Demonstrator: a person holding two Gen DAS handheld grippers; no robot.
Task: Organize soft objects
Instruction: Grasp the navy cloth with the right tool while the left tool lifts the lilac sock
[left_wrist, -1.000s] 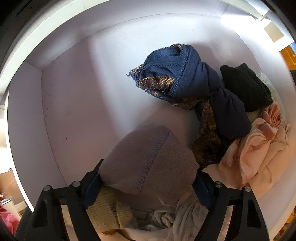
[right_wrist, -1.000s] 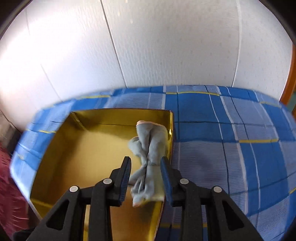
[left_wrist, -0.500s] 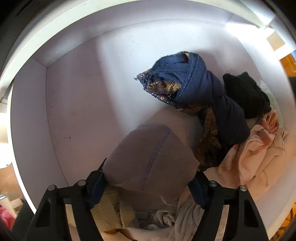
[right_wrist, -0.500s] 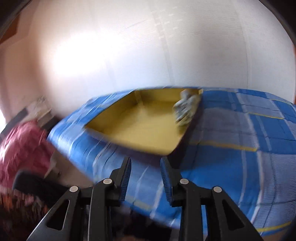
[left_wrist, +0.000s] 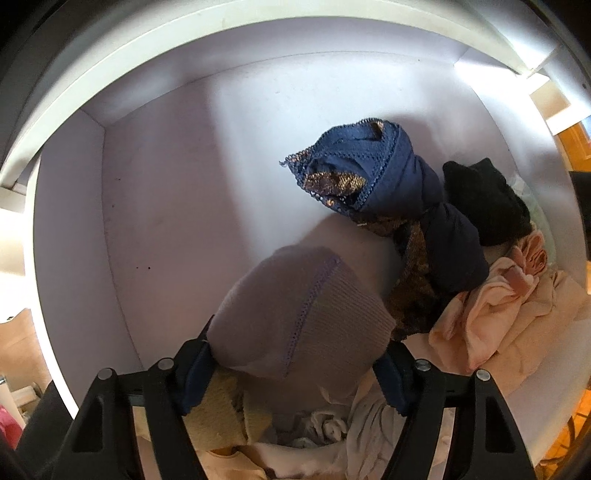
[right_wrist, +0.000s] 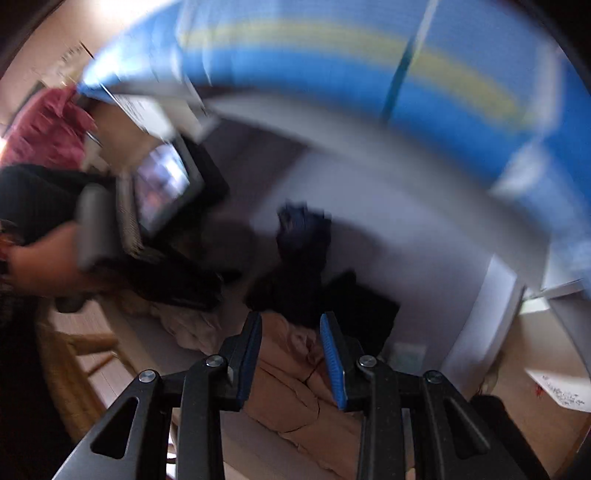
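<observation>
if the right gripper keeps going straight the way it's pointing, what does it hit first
Most likely the peach cloth lying between and beyond the right gripper's empty jaws, with the dark clothes just past it; the picture is blurred, so depth is uncertain.

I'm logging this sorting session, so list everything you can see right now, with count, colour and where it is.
White bin: one, white walls, holds the clothes.
Mauve knit bundle: one, greyish purple, between the left gripper's pads.
Navy lace garment: one, blue with gold-brown trim, mid bin.
Black garment: one, black, right of the navy one.
Peach cloth: one heap, pale pink, right side.
Yellow knit: one, mustard, under the bundle.
Blue checked cloth: one, blue with yellow stripe, blurred, above the bin.
Left gripper: black, closed on the bundle.
Right gripper: black, blue pads, narrow gap, nothing between.
</observation>
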